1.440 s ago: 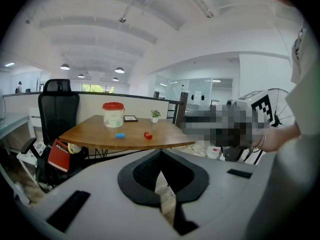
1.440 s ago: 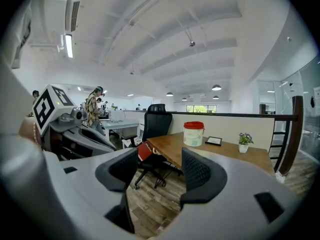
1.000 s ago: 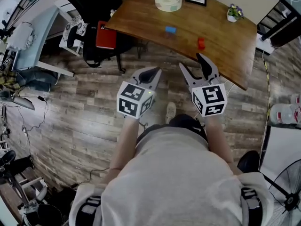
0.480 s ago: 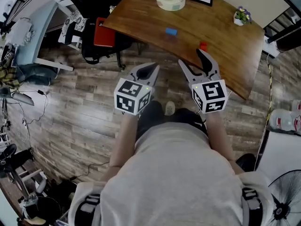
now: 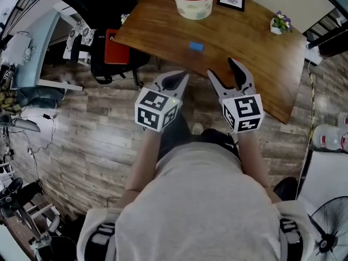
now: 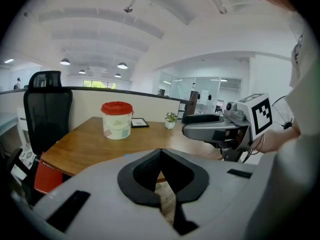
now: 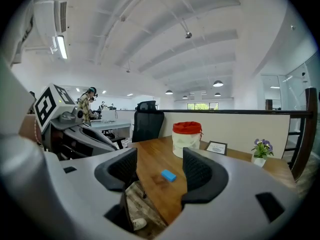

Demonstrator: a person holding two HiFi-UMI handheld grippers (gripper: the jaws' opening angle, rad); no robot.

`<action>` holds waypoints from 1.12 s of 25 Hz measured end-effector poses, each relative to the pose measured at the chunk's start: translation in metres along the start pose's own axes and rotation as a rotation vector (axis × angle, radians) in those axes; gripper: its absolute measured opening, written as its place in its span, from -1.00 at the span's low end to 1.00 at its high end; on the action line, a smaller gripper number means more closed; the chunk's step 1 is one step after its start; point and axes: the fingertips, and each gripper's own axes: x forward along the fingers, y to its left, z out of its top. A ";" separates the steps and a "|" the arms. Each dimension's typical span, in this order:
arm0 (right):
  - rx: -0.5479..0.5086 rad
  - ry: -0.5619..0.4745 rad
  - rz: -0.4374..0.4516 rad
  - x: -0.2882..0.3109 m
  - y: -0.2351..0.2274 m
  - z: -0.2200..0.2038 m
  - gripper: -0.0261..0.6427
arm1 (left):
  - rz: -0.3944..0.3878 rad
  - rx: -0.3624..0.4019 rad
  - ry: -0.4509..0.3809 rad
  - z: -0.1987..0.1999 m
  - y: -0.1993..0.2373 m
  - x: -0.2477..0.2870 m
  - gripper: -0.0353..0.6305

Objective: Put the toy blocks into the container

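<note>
Blue block (image 5: 196, 47) lies on wooden bench (image 5: 157, 23), apart from red-rimmed bucket (image 5: 193, 1). Right gripper (image 5: 222, 69) jaws spread wide, nothing between, touching nothing. Left gripper (image 5: 175, 81) jaws pressed together, empty.

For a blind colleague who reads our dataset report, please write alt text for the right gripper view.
The right gripper holds its jaws open and empty, framing a small blue block that lies on a wooden table. Behind it stand a white container with a red rim, a picture frame and a small potted plant.
</note>
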 end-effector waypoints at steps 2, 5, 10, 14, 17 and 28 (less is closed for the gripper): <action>0.006 0.002 -0.021 0.013 -0.009 0.002 -0.08 | -0.032 0.014 0.011 0.007 0.010 0.015 -0.85; 0.022 0.015 -0.067 0.035 -0.025 0.003 -0.08 | -0.088 0.041 0.036 0.018 0.028 0.039 -0.85; 0.045 0.027 -0.156 0.071 -0.059 0.012 -0.08 | -0.178 0.101 0.051 0.051 0.063 0.079 -0.85; 0.057 0.042 -0.240 0.096 -0.082 0.022 -0.08 | -0.248 0.122 0.069 0.072 0.094 0.107 -0.85; 0.070 0.052 -0.317 0.105 -0.099 0.023 -0.08 | -0.312 0.151 0.079 0.083 0.104 0.127 -0.85; 0.141 0.073 -0.585 0.107 -0.133 0.020 -0.08 | -0.562 0.269 0.127 0.106 0.104 0.173 -0.85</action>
